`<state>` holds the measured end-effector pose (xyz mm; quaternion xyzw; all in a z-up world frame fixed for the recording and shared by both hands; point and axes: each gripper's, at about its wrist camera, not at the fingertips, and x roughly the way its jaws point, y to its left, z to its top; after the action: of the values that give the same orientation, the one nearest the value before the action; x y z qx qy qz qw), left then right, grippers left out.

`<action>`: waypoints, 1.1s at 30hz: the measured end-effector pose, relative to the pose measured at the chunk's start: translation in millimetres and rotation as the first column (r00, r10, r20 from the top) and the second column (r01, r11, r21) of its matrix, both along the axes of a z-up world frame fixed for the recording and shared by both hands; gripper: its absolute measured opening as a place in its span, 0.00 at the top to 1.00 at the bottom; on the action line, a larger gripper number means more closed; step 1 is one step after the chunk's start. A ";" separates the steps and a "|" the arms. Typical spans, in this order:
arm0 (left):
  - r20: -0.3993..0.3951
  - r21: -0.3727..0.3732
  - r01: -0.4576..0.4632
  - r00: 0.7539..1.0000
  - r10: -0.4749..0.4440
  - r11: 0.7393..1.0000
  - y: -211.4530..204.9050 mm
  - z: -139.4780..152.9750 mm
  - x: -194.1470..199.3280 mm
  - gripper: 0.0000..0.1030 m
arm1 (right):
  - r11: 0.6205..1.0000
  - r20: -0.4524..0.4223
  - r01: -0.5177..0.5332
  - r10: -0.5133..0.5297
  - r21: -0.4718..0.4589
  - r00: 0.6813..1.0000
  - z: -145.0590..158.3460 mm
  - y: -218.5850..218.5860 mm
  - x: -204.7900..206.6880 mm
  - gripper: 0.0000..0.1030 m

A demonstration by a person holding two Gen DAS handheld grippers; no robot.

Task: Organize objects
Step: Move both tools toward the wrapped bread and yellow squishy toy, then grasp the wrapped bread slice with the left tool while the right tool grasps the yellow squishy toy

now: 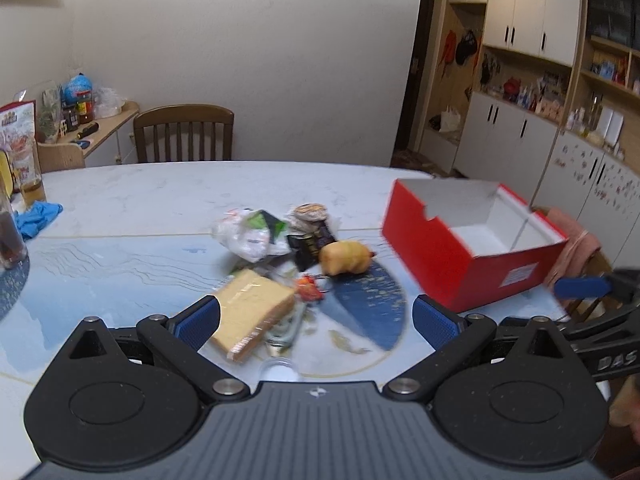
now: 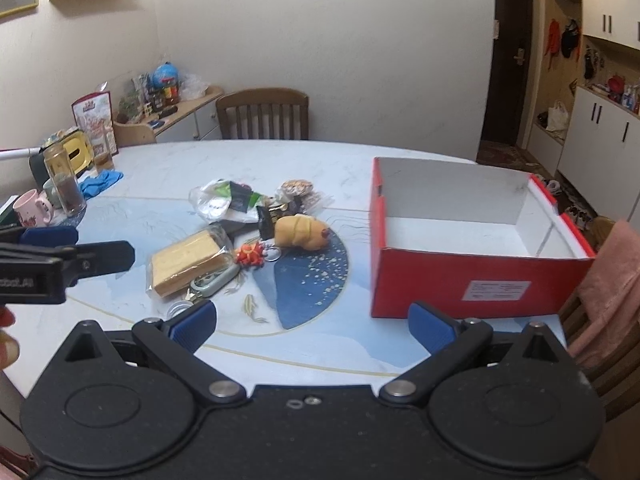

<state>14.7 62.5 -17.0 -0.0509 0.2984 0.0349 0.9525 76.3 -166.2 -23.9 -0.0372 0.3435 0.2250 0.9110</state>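
Two grippers level above table (image 2: 168, 168), both empty, fingers spread wide. Left gripper (image 1: 316, 320) hovers over wrapped sandwich (image 1: 250, 310) near table's front edge. Right gripper (image 2: 312, 326) faces red box (image 2: 472, 276), open-topped, right of clutter pile: sausage bun (image 2: 300, 232), snack packets (image 2: 236, 198), keyring (image 2: 212, 280).

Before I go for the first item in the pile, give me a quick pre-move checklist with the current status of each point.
1. Left tool open, nothing held: ok.
2. Right tool open, nothing held: ok.
3. Red box open-topped, interior looks empty: ok.
4. Wrapped sandwich at the pile's near edge, top unobstructed: ok.
5. Key fob partly tucked under the sandwich, clean grasp: not ok.
6. Bread roll touches the black packet beside it; whether it lifts free: cannot tell.
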 end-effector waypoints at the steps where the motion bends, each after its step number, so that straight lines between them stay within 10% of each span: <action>1: -0.006 0.022 0.003 1.000 -0.003 1.000 3.5 -4.1 3.8 0.00 | 1.000 -0.004 -0.005 0.005 -0.005 1.000 -1.9 4.1 3.0 0.01; 11: -0.119 0.145 0.122 0.987 -0.105 0.982 43.4 -55.8 56.8 0.00 | 0.998 -0.063 -0.012 0.009 -0.057 0.998 -19.7 38.0 41.4 0.01; 33: -0.246 0.031 0.317 0.922 -0.300 0.948 86.1 -112.2 133.4 0.02 | 0.994 -0.135 0.037 -0.051 -0.101 0.990 -54.3 98.1 154.2 0.02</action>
<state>148.1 148.6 -129.2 0.0347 0.4133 -0.0990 0.9045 230.5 -68.0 -78.2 -0.0589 0.4168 0.1898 0.8870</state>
